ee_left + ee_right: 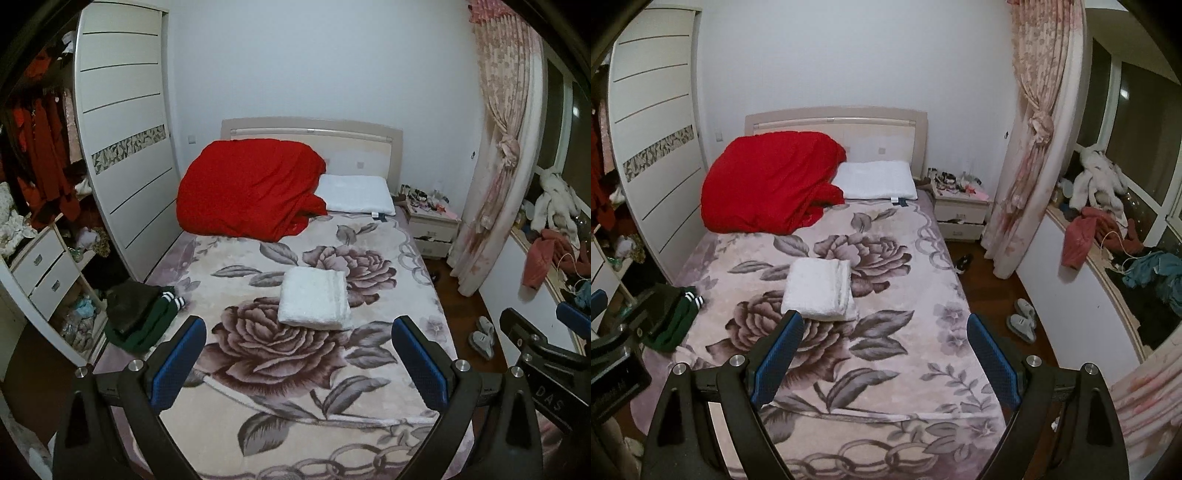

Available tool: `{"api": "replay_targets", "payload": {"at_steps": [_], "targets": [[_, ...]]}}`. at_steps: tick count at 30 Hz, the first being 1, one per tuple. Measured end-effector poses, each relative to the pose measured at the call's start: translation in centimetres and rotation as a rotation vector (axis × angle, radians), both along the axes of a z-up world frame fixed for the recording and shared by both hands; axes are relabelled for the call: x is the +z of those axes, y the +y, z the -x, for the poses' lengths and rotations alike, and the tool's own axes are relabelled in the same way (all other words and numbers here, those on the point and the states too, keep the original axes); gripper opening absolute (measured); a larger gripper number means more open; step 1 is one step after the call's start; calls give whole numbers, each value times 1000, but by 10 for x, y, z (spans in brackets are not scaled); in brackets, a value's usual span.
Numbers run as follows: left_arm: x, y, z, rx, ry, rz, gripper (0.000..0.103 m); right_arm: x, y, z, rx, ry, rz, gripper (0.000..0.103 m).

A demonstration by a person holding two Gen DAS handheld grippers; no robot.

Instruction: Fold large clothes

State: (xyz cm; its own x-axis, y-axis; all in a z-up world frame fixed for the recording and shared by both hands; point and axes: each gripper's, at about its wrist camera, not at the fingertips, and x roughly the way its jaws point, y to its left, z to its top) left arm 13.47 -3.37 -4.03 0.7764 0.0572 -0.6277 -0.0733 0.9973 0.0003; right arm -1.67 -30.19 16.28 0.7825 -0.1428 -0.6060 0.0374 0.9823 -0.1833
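Left wrist: one folded white garment [314, 298], one pillow [356, 194]; both tools [299, 363] [884, 358] gape, empty.

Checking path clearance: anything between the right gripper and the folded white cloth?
Nothing: only bare floral blanket between the open right gripper and the folded white cloth, right wrist view.

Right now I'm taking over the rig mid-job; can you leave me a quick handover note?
Left tongs: open, empty, above the bed's foot.
Right tongs: open, empty, alongside.
Folded white garment: lies square, mid-bed, on the floral blanket. That one looks done.
Dark green and black clothes: unfolded heap at the bed's left edge; likely next.
Red quilt: bunched by the headboard, untouched.
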Motion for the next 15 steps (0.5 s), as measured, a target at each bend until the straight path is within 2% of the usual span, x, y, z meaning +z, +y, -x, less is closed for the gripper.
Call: {"api": "replay_targets", "payload": {"at_steps": [5, 15], "targets": [[10, -7, 10, 20, 13, -32, 103, 16, -1, 15, 20, 10, 2, 95], [13, -9, 18, 41, 12, -37, 103, 34, -5, 23, 50, -1, -19, 95]]}}
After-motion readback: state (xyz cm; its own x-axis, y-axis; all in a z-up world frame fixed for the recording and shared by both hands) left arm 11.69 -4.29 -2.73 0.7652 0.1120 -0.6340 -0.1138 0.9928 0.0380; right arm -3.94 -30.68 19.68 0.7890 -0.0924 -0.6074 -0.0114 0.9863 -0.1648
